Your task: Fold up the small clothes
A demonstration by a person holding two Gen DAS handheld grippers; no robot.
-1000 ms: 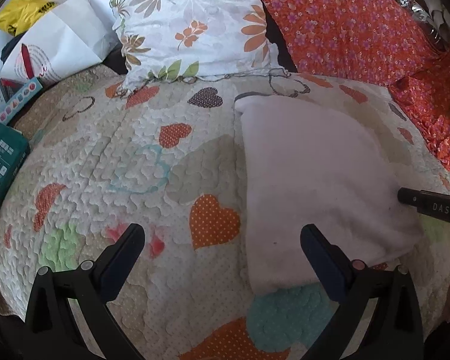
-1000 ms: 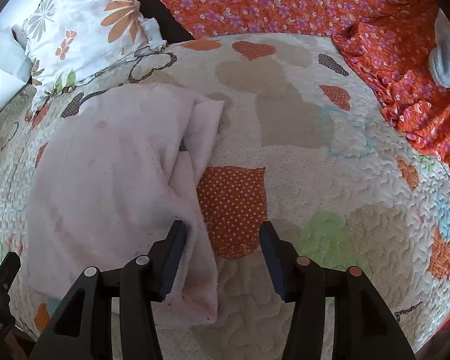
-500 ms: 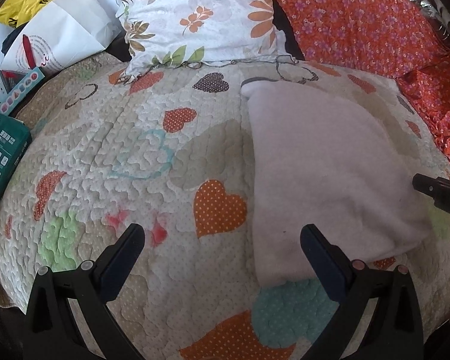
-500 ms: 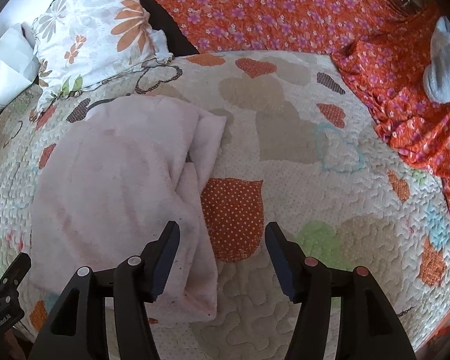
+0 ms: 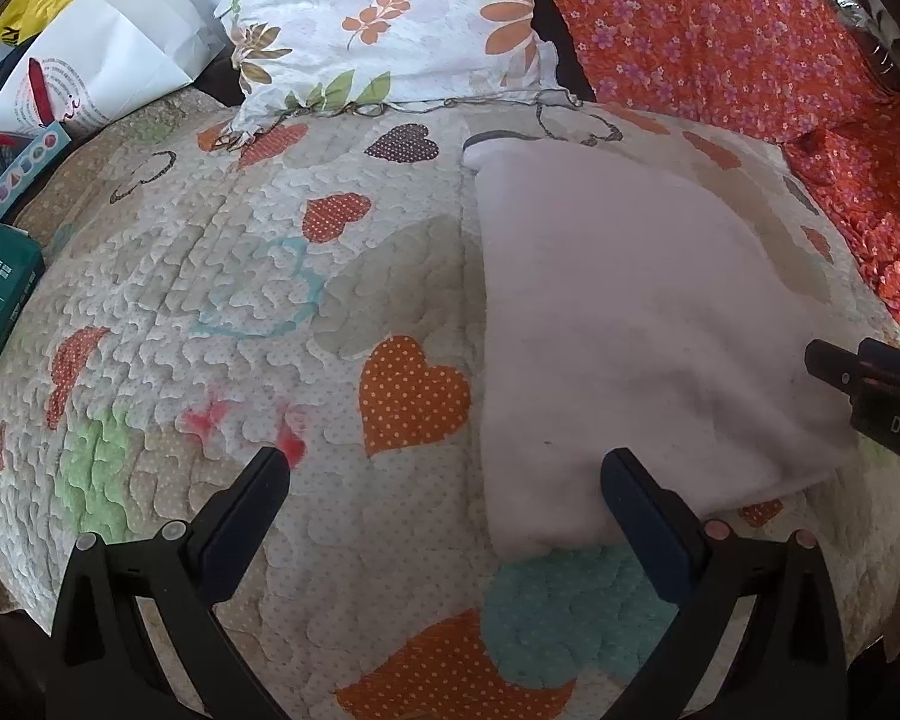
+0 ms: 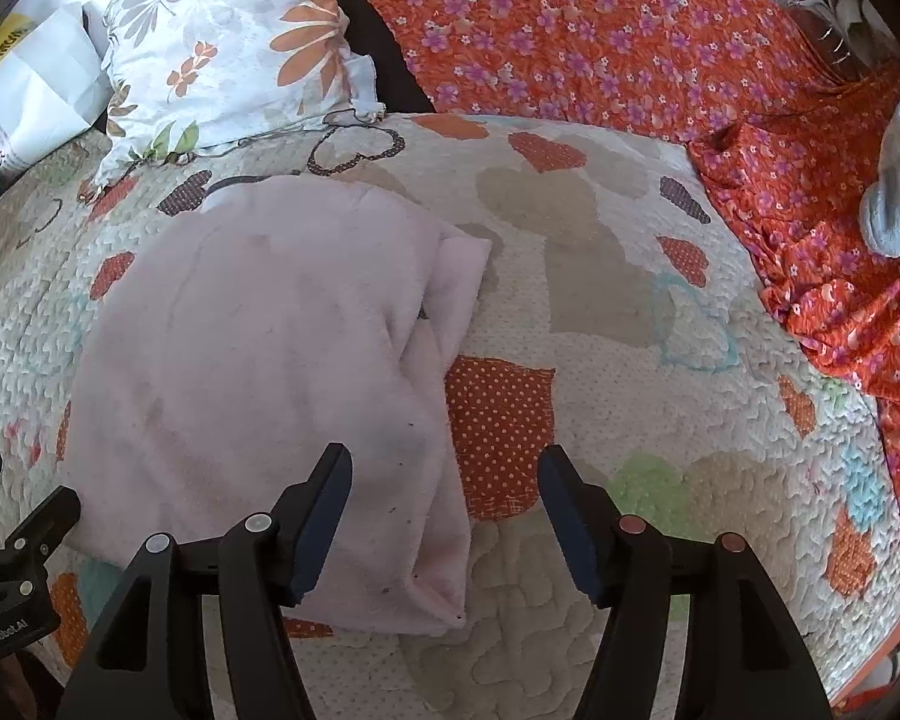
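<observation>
Pale pink garment (image 6: 258, 372) lies folded over on the heart-print quilt (image 5: 210, 312) of the bed, near the floral pillow (image 5: 378, 24). Left gripper (image 5: 444, 480) fingers wide apart, empty, right finger over the cloth's near edge. Right gripper (image 6: 444, 480) fingers apart, empty, straddling the loose right-hand flap. Risks, judged: pinching only the top layer leaves the under-layer behind and skews the fold; fingers could snag quilt too; fluffy fabric may slip out of a shallow grip.
</observation>
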